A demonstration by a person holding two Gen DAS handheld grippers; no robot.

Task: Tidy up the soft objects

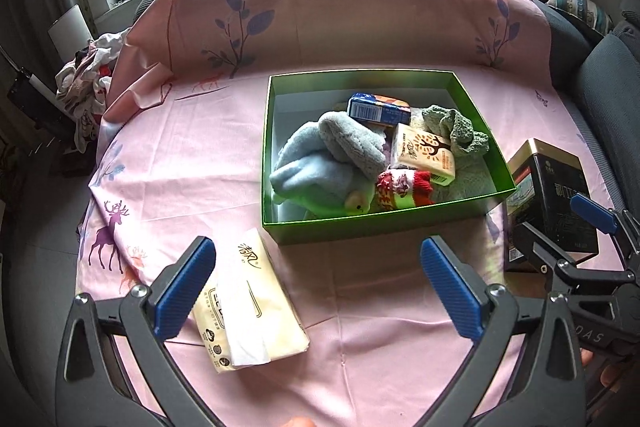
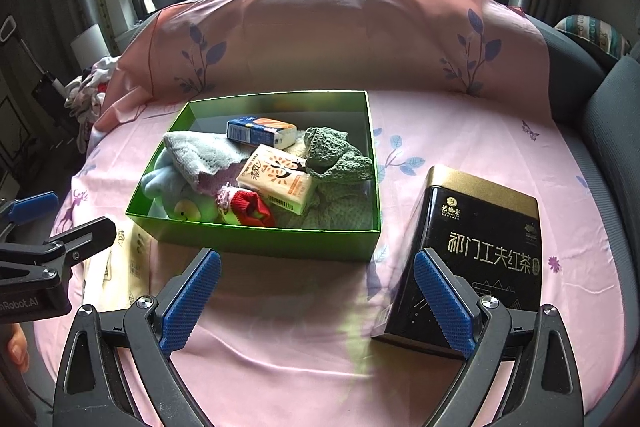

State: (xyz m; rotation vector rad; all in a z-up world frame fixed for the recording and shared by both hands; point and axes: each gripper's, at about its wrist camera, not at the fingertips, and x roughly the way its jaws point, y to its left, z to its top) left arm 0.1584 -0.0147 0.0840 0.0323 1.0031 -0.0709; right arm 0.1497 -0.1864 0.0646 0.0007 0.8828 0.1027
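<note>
A green box sits on the pink sheet, filled with soft items: a light blue plush, a grey towel, a green knit piece, a red-and-white sock and two tissue packs. A cream tissue pack lies on the sheet just in front of the box, beside the left finger of my left gripper, which is open and empty. My right gripper is open and empty too, its right finger next to the black tea tin.
The black-and-gold tea tin stands right of the box. A heap of clothes lies at the far left edge. A pink-covered backrest rises behind the box, with grey cushions at right. Bare sheet lies in front of the box.
</note>
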